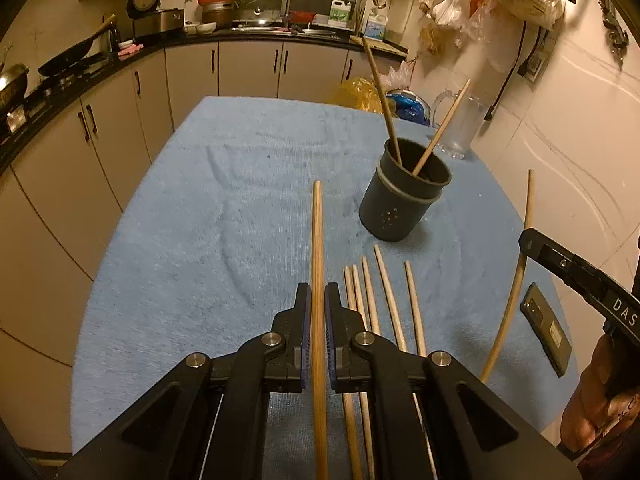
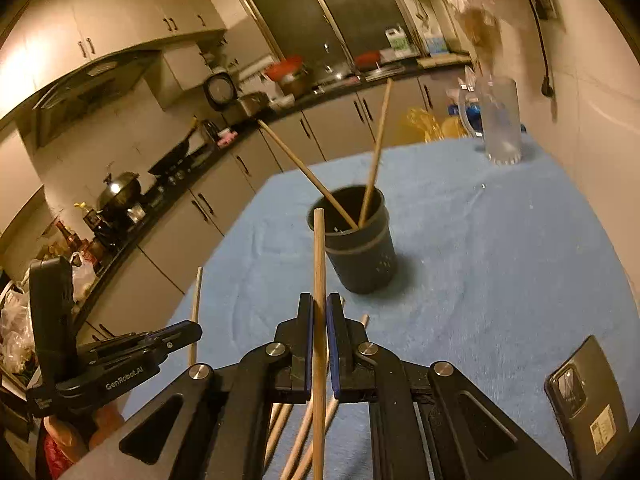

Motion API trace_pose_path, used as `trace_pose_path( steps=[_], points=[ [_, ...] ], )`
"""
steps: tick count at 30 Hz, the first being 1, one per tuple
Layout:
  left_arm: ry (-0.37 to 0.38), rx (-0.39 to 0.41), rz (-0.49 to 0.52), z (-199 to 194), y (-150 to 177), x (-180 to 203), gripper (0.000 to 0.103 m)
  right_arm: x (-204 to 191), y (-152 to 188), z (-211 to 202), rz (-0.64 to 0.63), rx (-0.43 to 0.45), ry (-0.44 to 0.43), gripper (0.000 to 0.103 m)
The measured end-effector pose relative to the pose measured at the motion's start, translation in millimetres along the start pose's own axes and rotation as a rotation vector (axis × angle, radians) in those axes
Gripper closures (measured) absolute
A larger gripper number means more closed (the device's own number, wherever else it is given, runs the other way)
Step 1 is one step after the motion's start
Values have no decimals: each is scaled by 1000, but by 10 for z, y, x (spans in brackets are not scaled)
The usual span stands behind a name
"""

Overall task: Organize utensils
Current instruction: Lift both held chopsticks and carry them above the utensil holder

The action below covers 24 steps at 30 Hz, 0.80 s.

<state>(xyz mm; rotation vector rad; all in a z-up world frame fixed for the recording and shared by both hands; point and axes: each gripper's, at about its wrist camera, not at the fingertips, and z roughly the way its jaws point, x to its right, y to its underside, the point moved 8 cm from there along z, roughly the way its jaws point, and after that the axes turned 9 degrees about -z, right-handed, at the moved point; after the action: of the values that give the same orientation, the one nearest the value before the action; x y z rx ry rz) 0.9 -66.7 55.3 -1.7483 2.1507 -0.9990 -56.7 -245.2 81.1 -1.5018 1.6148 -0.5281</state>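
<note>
L claw (image 1: 318,304) clamped on 1 stick (image 1: 317,240); R claw (image 2: 319,312) clamped on another (image 2: 319,256), both held above the towel (image 1: 180,220). Sticks look light, stiff, smooth, so prob. slippery; grip mid-shaft. Cup (image 1: 404,196) holds 2; 5 loose on towel w/ 1 phone (image 1: 546,332).

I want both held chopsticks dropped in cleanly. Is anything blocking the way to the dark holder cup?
Nothing visible does. Bare blue towel lies between each gripper and the dark round holder cup. Two wooden chopsticks already lean inside it, but most of its mouth looks open.
</note>
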Motion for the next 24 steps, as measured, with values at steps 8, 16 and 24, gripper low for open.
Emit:
trace_pose_path(
  steps=[8, 16, 24],
  points=[
    [8, 43, -6, -200, -86, 41, 97, -64, -59, -99, -17, 41, -18, 96],
    [-5, 71, -15, -318, -155, 114, 97, -52, -134, -121, -6, 73, -56, 96],
    [-8, 86, -35, -422, -204, 151, 97, -33, -181, -113, -1, 75, -89, 96]
  ],
)
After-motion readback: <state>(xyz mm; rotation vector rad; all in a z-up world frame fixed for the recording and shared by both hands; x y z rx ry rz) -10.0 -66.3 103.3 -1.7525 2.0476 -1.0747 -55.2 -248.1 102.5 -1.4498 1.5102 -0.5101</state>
